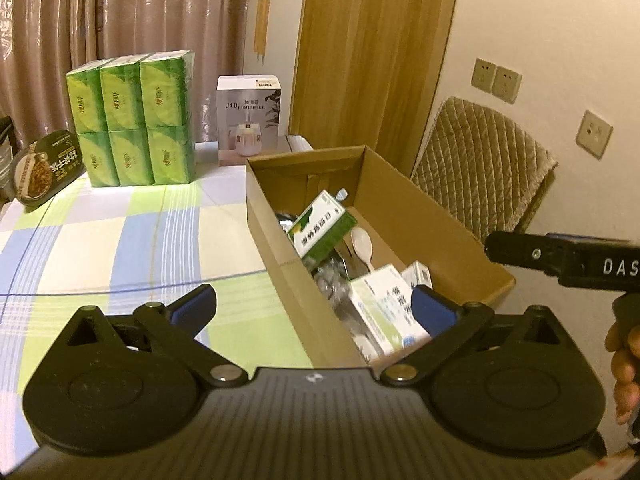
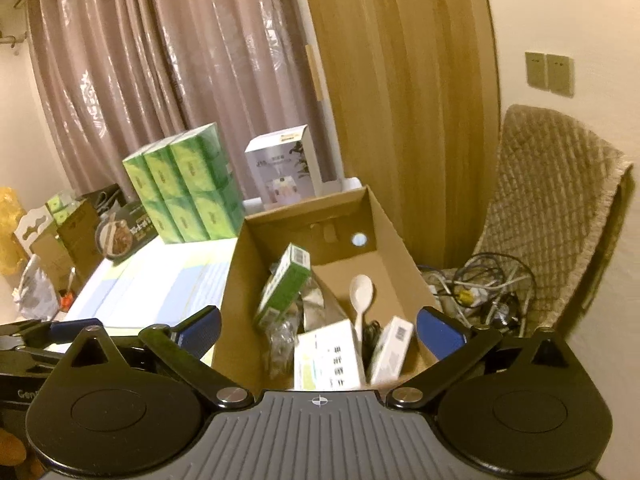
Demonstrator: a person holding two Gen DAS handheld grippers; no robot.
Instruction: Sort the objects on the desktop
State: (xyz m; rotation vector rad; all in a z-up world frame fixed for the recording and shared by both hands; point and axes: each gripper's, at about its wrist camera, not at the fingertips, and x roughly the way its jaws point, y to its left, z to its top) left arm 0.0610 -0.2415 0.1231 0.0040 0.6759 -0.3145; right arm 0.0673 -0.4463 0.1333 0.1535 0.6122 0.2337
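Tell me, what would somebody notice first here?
Probably the big stack of green tissue packs at the back of the checked tablecloth, beside a white humidifier box. Next, the open cardboard box on the right, holding a white spoon and small cartons.

Curtained (image 1: 120, 8) home room, padded chair (image 1: 480, 168)

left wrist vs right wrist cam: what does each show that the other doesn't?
Left wrist only: the beige wall socket below the switch pair, and a hand holding the right gripper.

Right wrist only: the tangle of cables on the quilted chair, and the brown cartons beside the table.

Both: the open cardboard box, white plastic spoon, green tissue multipack, white humidifier box; each gripper open and empty.
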